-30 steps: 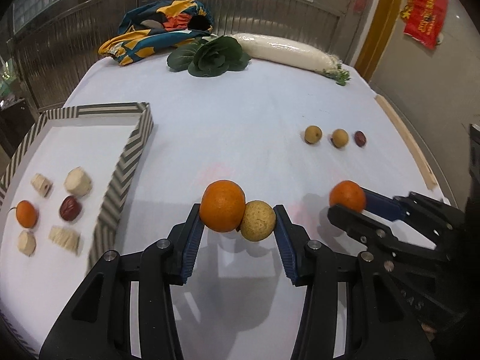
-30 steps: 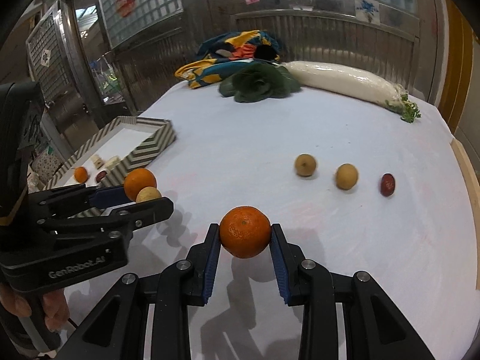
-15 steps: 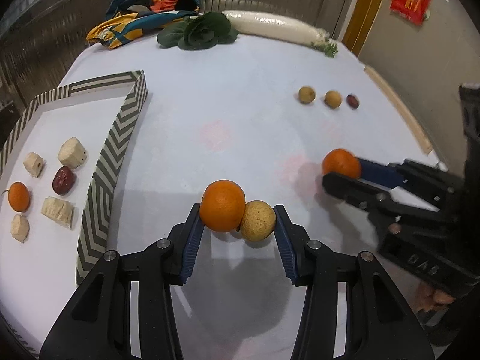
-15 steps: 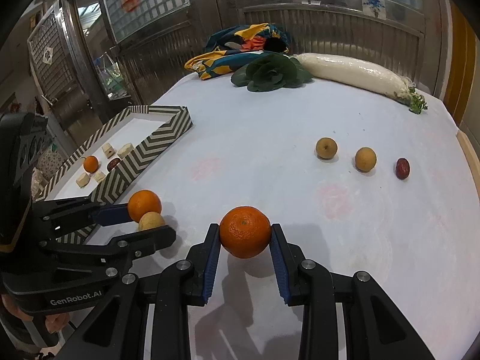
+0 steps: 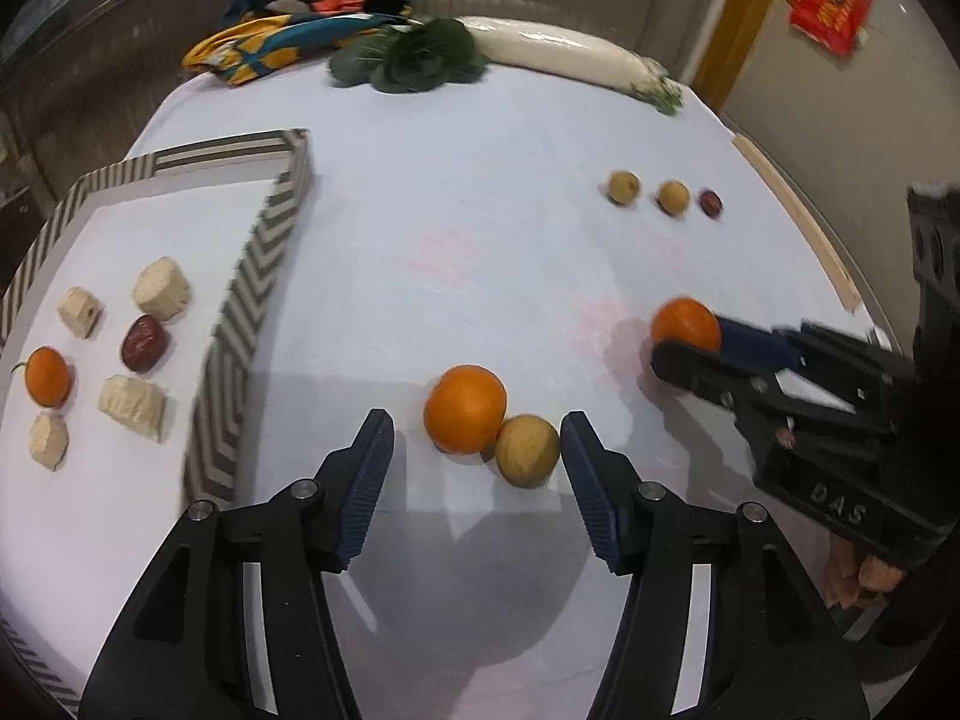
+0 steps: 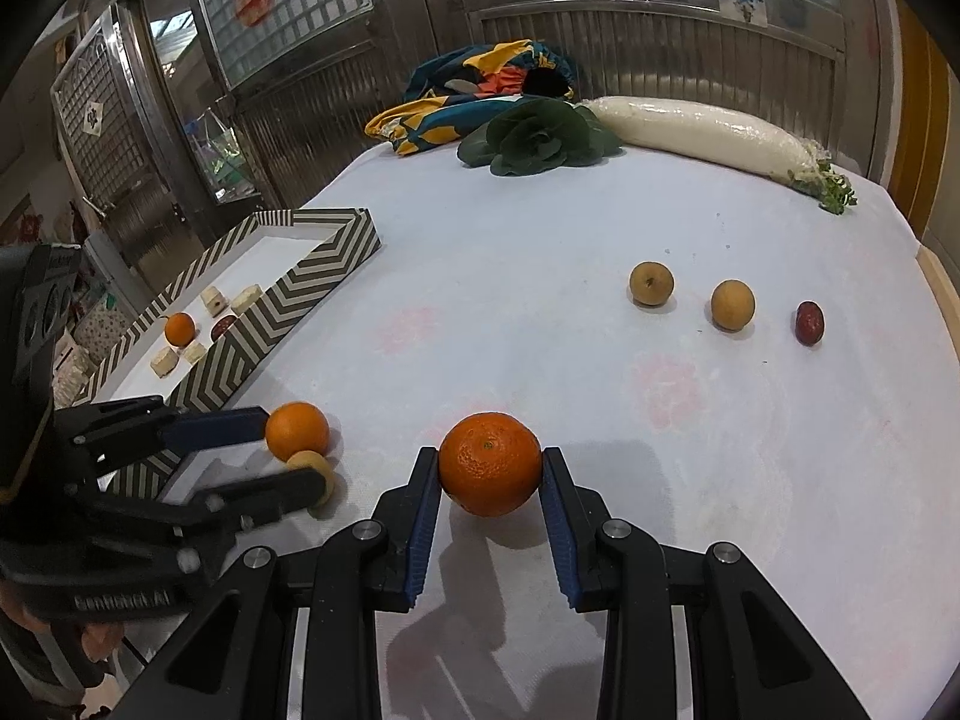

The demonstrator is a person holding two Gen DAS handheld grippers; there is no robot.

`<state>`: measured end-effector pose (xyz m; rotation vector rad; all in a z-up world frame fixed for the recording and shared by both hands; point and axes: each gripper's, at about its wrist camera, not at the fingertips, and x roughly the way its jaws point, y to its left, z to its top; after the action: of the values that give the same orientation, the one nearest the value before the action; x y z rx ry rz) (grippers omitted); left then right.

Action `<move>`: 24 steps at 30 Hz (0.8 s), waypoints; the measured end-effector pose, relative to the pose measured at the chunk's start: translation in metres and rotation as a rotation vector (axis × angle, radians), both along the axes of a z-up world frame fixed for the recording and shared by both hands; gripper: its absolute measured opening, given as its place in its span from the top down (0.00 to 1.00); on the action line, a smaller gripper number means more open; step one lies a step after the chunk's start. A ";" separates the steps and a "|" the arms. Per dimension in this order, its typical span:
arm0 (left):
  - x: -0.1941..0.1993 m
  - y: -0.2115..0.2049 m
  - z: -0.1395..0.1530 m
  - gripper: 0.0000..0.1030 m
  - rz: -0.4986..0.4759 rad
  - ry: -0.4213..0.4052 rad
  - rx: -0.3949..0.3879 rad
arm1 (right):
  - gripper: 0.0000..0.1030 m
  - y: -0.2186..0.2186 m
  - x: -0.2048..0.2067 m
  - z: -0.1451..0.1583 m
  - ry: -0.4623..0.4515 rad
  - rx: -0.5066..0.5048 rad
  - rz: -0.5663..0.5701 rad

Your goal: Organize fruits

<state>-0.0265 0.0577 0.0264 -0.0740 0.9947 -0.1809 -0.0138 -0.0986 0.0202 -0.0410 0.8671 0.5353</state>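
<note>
Your left gripper [image 5: 477, 444] has just been opening, and the orange [image 5: 465, 410] and yellow fruit [image 5: 527, 450] sit loose between its jaws, just right of the striped tray [image 5: 252, 324]. Your right gripper [image 6: 489, 483] clamps a tangerine [image 6: 490, 463]. These fruits are light, round and roll easily; grip them across the middle.

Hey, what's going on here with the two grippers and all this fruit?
A person is sorting fruit on a white table. The left gripper has just been opening; an orange and a yellow-brown fruit sit loose between its fingers. The right gripper clamps another orange.
</note>
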 end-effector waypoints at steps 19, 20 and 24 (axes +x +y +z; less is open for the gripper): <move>0.021 0.016 -0.007 0.66 0.080 0.039 -0.040 | 0.69 0.002 0.001 -0.002 0.002 0.015 0.022; 0.021 0.018 -0.007 0.72 0.082 0.039 -0.042 | 0.69 0.002 0.000 -0.002 0.000 0.015 0.022; 0.014 0.019 0.000 0.72 0.077 0.007 -0.032 | 0.69 0.004 -0.003 0.003 -0.012 0.012 0.024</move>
<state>-0.0126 0.0764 0.0266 -0.1421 0.9948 -0.1264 -0.0166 -0.0950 0.0236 -0.0435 0.8521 0.5627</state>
